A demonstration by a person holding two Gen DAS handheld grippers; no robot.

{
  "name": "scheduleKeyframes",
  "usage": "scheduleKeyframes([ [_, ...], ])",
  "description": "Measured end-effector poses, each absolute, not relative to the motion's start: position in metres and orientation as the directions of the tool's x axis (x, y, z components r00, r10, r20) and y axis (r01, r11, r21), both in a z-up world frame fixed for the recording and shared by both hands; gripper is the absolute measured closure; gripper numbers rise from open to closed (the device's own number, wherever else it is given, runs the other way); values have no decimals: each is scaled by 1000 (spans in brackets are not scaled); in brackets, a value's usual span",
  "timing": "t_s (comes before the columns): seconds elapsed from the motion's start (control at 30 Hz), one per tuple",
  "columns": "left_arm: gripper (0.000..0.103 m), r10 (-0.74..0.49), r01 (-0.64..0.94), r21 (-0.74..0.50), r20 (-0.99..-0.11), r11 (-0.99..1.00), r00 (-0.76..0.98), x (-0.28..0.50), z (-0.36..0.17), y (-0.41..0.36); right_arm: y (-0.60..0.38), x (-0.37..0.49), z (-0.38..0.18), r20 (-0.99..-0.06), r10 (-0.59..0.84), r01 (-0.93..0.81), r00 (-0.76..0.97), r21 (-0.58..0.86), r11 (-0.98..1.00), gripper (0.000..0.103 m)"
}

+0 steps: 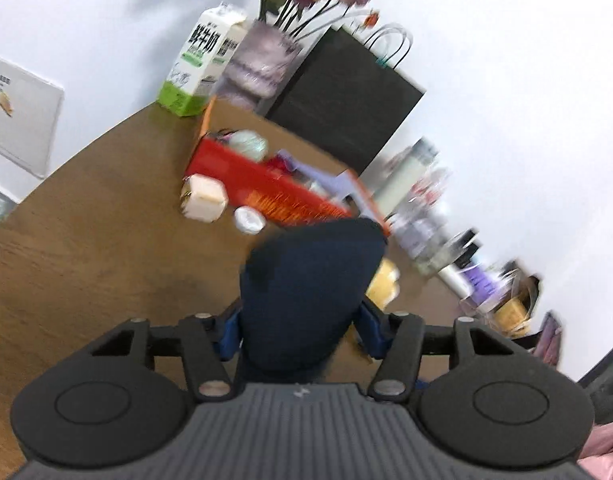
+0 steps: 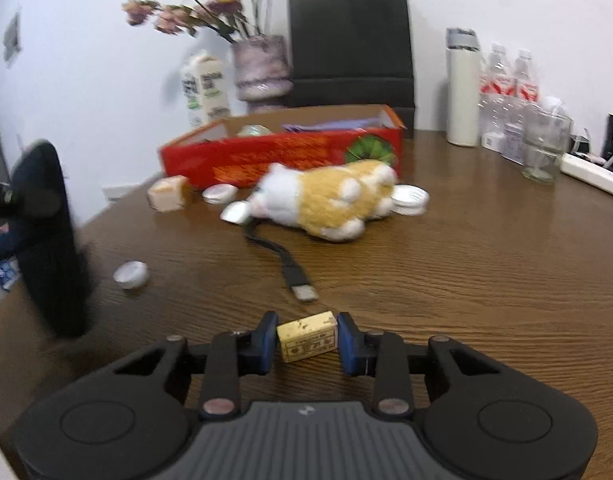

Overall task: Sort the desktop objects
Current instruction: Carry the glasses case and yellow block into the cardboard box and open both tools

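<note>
Right gripper (image 2: 307, 342): blue pads (image 2: 267, 340) closed on a small yellow block (image 2: 307, 341), one pad on each short side; the block sits level between them, low over the table.
Left gripper (image 1: 298, 320): clamped around a dark blue case (image 1: 306, 292) that stands up between the fingers and hides most of them; in the right view the same case (image 2: 46, 240) shows at far left, lifted above the table edge.
Table (image 2: 486, 280): brown wood grain, carrying everything below.
USB cable (image 2: 284, 264): black, with a metal plug lying just beyond the block; its cord runs away under the plush.
Plush (image 2: 326, 198): orange and white, lying on its side mid-table, paws toward the camera.
Foil cups: one (image 2: 130, 275) near left, close to the case; one (image 2: 236, 213) at the plush's head; one (image 2: 219, 193) by the box; a larger one (image 2: 410, 200) touching the plush's right end.
Cube (image 2: 168, 193): pale packet, left of the box, just in front of it.
Red box (image 2: 282, 152): open, far of the plush, holding a pale round thing and purple items; too blurred to name.
Back row: milk carton (image 2: 205, 90), vase (image 2: 262, 68) with pink flowers, black bag (image 2: 350, 46).
Far right: white flask (image 2: 462, 88), water bottles (image 2: 510, 84), glass (image 2: 544, 148), power strip (image 2: 592, 174).
</note>
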State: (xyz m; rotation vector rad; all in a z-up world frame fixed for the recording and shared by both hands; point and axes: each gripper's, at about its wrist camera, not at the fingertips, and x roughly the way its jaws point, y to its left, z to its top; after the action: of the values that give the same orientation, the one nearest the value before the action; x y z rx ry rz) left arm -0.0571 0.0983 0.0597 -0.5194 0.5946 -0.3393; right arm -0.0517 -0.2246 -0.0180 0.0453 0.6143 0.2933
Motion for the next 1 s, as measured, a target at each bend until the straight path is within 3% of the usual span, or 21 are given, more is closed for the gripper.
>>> scheduleKeyframes([
  [0.17,54,-323,80,-445,-506,892,800,-52,61,96,-210,-59,-9,-529,318,-301,787,121,946,73],
  [0.27,56,-316,89,-431,-493,898,811,-59,68,94,-208,-59,-9,-529,327,-309,783,126,943,73],
  [0.43,58,-349,161,-434,-398,886,848,-75,90,91,-210,-56,-9,-528,322,-295,786,137,945,73],
  [0.53,58,-348,173,-408,-405,896,846,-63,100,86,-210,-53,-5,-525,328,-303,786,137,943,73],
  [0.7,62,-312,207,-282,-406,937,859,-15,125,69,-217,-34,31,-451,353,-337,820,119,934,73],
  [0.87,66,-323,242,-244,-387,939,864,61,149,58,-227,24,76,-372,367,-345,853,127,930,73],
  [1.0,66,-263,200,-191,-406,961,875,126,155,48,-231,93,95,-377,380,-332,844,189,924,73],
])
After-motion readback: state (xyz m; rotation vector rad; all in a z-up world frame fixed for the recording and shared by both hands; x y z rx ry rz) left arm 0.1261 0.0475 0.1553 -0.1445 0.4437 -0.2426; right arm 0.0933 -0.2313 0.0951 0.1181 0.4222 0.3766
